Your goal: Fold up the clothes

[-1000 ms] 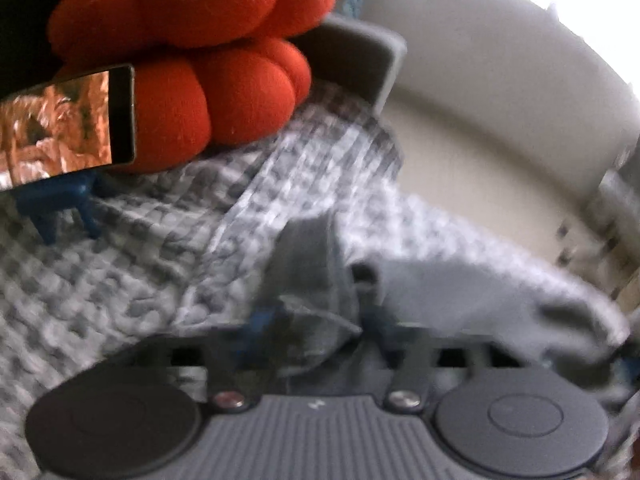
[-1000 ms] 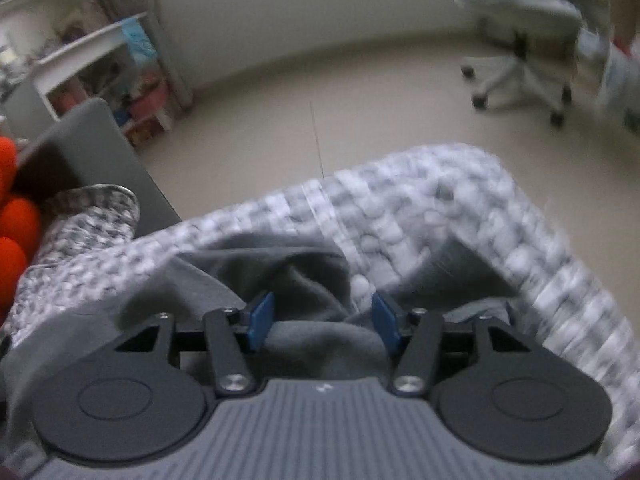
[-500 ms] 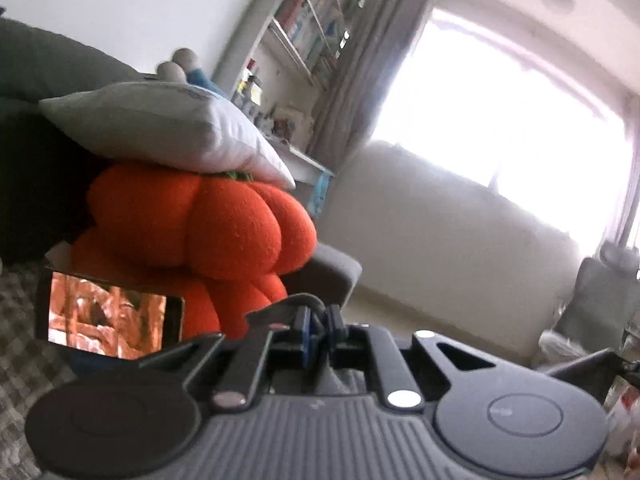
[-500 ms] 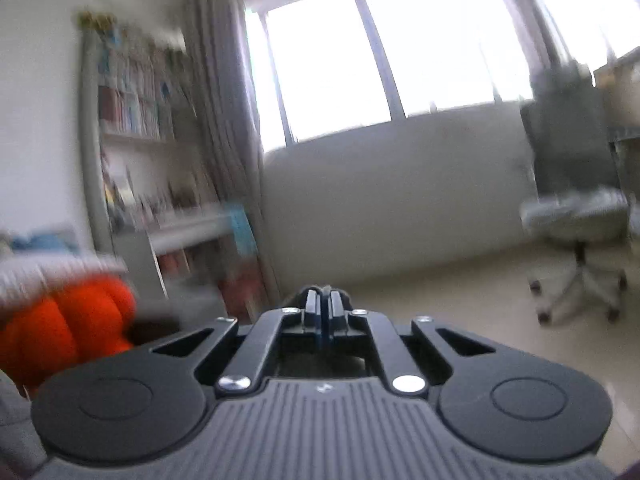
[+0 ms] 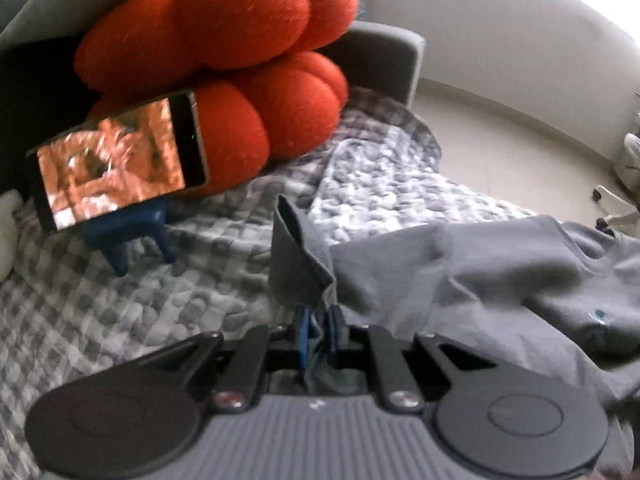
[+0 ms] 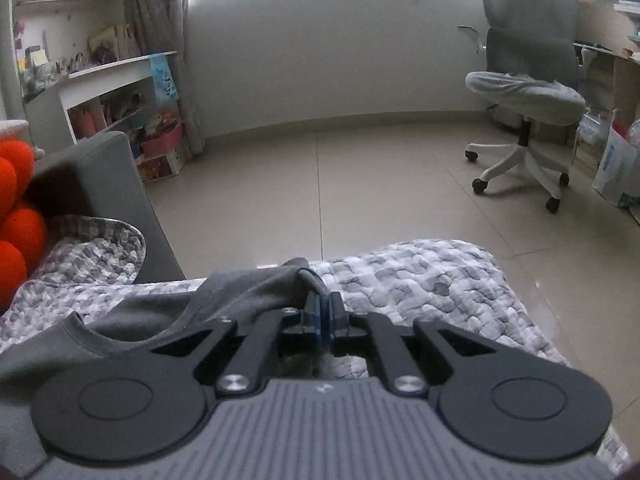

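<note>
At the bottom centre of the frame, the right gripper [image 6: 323, 312] is pinched closed on a fold of a grey garment [image 6: 248, 292], which trails off to the lower left. Beneath it lies a grey-and-white checked quilt [image 6: 432, 280]. An orange cushion [image 6: 16, 216] sits at the left edge against a grey sofa arm [image 6: 108, 176]. An office chair [image 6: 528, 92] stands upper right on the tiled floor [image 6: 360, 176], shelves [image 6: 116, 92] upper left.
</note>
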Tool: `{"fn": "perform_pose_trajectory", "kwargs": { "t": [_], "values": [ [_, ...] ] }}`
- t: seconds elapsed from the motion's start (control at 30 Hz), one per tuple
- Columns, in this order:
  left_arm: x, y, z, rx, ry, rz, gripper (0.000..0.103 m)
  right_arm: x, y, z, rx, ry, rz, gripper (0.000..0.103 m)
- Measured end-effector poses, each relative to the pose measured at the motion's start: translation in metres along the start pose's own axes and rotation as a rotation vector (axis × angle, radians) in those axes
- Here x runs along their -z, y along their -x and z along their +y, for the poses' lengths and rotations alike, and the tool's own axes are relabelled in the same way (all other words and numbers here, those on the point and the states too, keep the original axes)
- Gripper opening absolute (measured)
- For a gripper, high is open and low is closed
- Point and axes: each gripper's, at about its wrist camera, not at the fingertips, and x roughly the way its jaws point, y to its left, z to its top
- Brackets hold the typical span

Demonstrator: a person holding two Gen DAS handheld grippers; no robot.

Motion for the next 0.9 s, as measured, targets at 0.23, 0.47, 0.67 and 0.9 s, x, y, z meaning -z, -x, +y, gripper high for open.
{"fn": "perform_pose_trajectory", "kwargs": {
  "t": [0.23,0.47,0.67,0.9],
  "values": [
    [-0.002,-0.002,0.001,0.008,0.036,0.024,0.017,-0.006,0.002,-0.003,-0.003,-0.024,0.008,0.011],
    [-0.002,-0.002,0.004,-0.039,0.06,0.045,0.023,-0.011,0.004,-0.015,0.007,-0.124,0.034,0.029],
    [-0.007,0.026,0.011,-0.103,0.069,-0.011,0.044,-0.015,0.03,-0.021,-0.014,-0.152,-0.002,0.037],
    [0.005,0.067,0.029,0.024,0.219,0.018,0.047,0.004,0.067,-0.022,-0.102,-0.094,0.023,0.045]
  ]
}}
